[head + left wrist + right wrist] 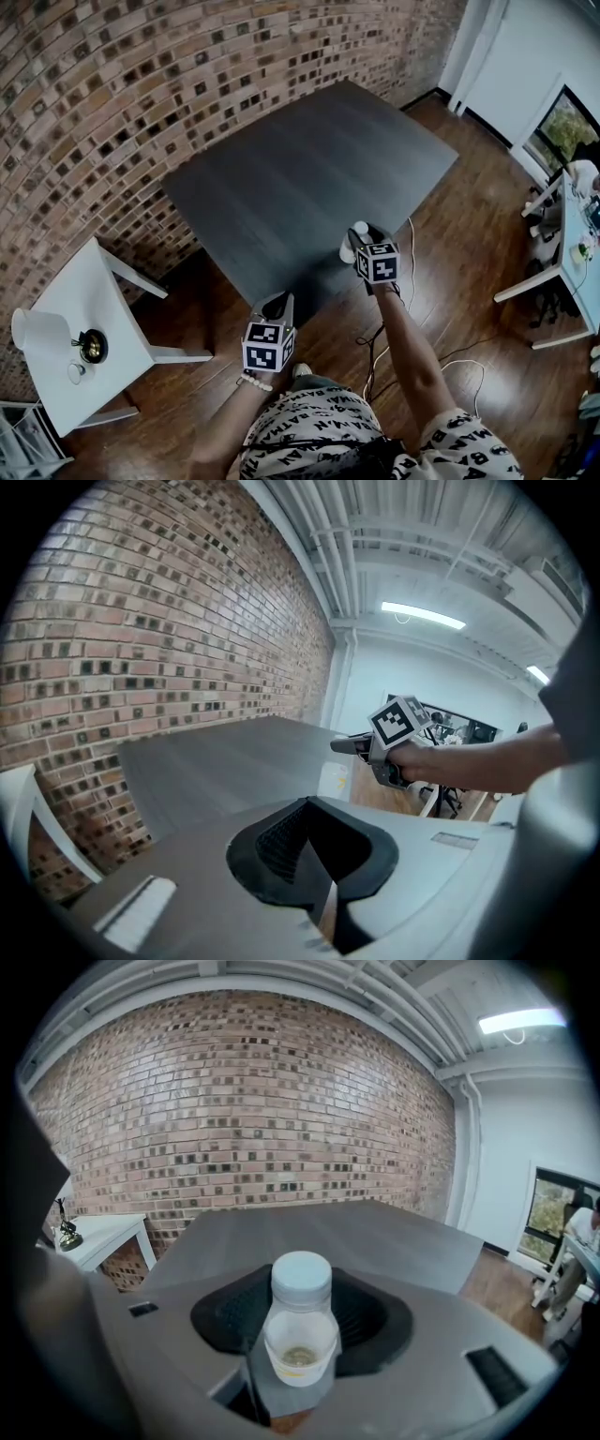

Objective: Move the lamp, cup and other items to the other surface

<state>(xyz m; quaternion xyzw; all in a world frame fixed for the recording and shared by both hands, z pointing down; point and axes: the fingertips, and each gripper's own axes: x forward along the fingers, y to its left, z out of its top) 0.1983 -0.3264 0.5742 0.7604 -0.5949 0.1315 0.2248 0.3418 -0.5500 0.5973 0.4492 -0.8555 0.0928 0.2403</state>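
My right gripper (360, 246) is shut on a small clear bottle (352, 241) with a white cap, held over the near edge of the dark grey table (309, 178). In the right gripper view the bottle (300, 1330) stands upright between the jaws, a little yellowish residue inside. My left gripper (277, 303) hangs lower and to the left, over the wooden floor, shut with nothing in it (314, 855). A white side table (98, 281) at the left carries a lamp with a white shade (37, 336), a black and gold object (92, 346) and a small cup (77, 372).
A brick wall (112, 84) runs behind both tables. Cables (394, 337) lie on the wooden floor by my feet. A white desk (572, 277) with clutter stands at the far right. A wire rack (23, 441) shows at the bottom left.
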